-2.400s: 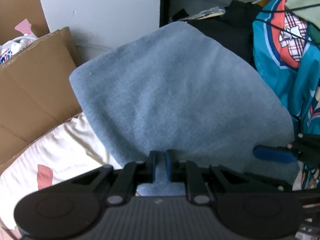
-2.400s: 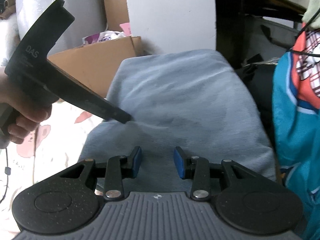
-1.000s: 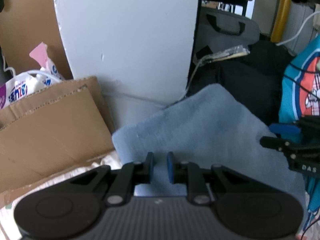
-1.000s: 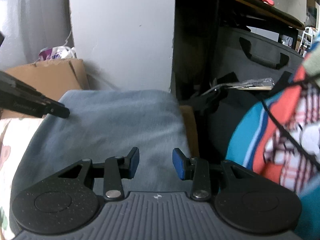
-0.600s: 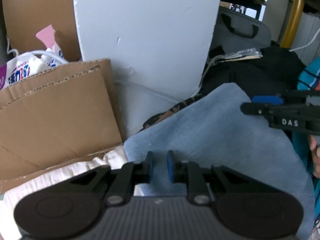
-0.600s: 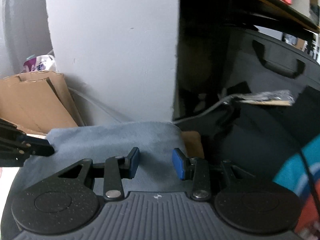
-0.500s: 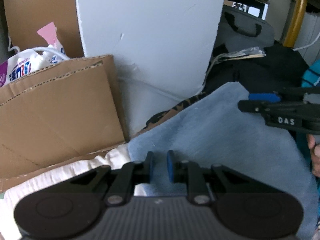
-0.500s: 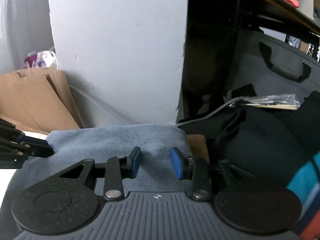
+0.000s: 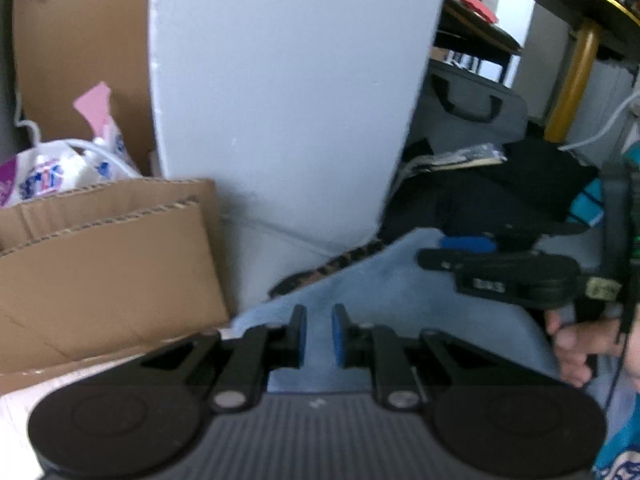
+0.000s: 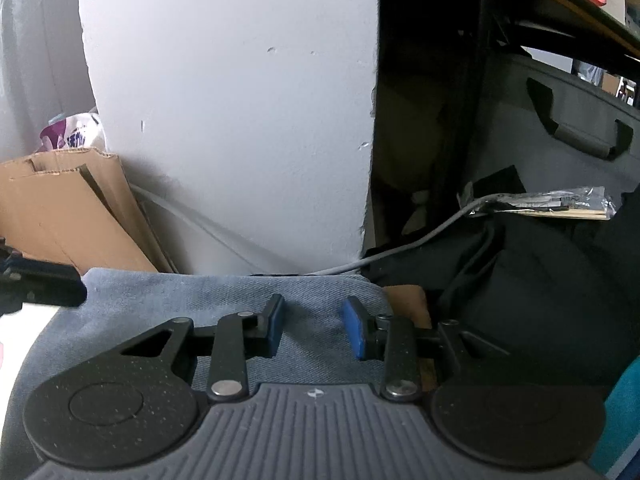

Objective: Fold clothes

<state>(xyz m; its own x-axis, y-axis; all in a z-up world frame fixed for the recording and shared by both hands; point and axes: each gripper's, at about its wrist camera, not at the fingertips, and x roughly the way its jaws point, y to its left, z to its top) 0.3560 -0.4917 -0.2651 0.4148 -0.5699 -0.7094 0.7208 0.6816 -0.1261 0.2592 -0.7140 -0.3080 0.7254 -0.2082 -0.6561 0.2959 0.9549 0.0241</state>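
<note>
We see the blue cloth (image 9: 400, 300) at 6 o'clock in both views. The left gripper (image 9: 319, 334) is nearly closed, pinching its edge; the right gripper (image 10: 314, 330) is closing around cloth not yet pinched. The risk we judge: a thin bite slips free — the fold collapses toward the cardboard box (image 9: 100, 264) at 9 o'clock.
</note>
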